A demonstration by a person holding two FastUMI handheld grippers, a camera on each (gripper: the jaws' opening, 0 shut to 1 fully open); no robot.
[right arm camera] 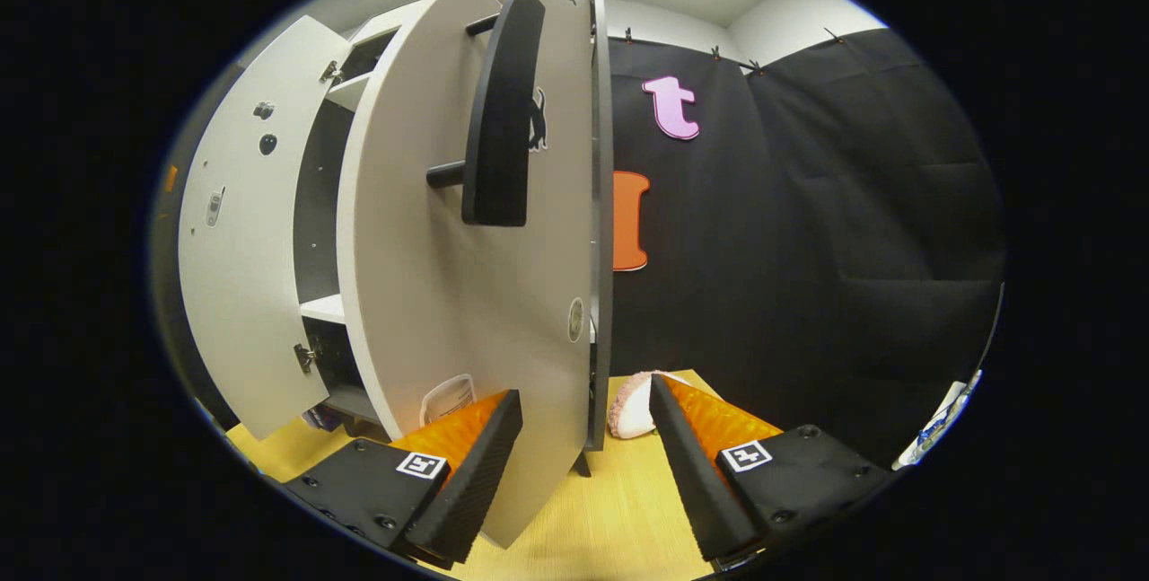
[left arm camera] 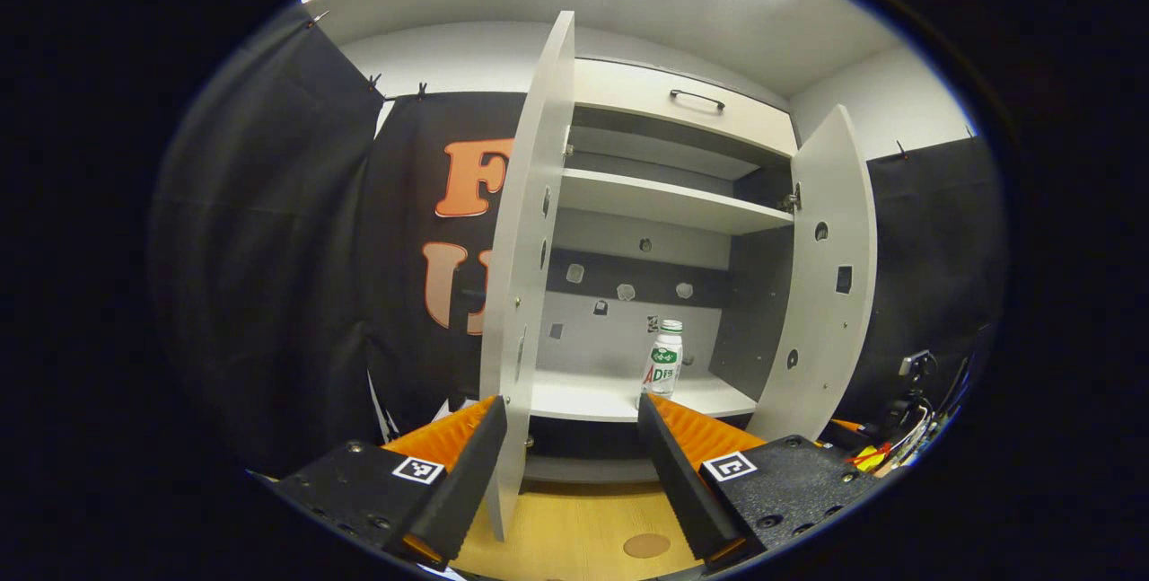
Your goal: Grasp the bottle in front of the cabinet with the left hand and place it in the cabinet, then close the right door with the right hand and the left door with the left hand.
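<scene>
Cabinet (left arm camera: 655,204) standing on the tabletop (left arm camera: 583,527) with both doors hanging open and the bottle (left arm camera: 665,358) already sitting inside.
Two doors are waiting to be shut: the right door (right arm camera: 467,294) is standing edge-on between the fingers of the right hand-held gripper (right arm camera: 583,437), probably so it can be pushed closed, and the left door (left arm camera: 525,267) is rising just beside the left hand-held gripper (left arm camera: 570,442). Both hand-held grippers are gaping wide, gripping nothing. One bottle is standing upright on the lower shelf (left arm camera: 592,397), toward its right side, apart from the fingers.
</scene>
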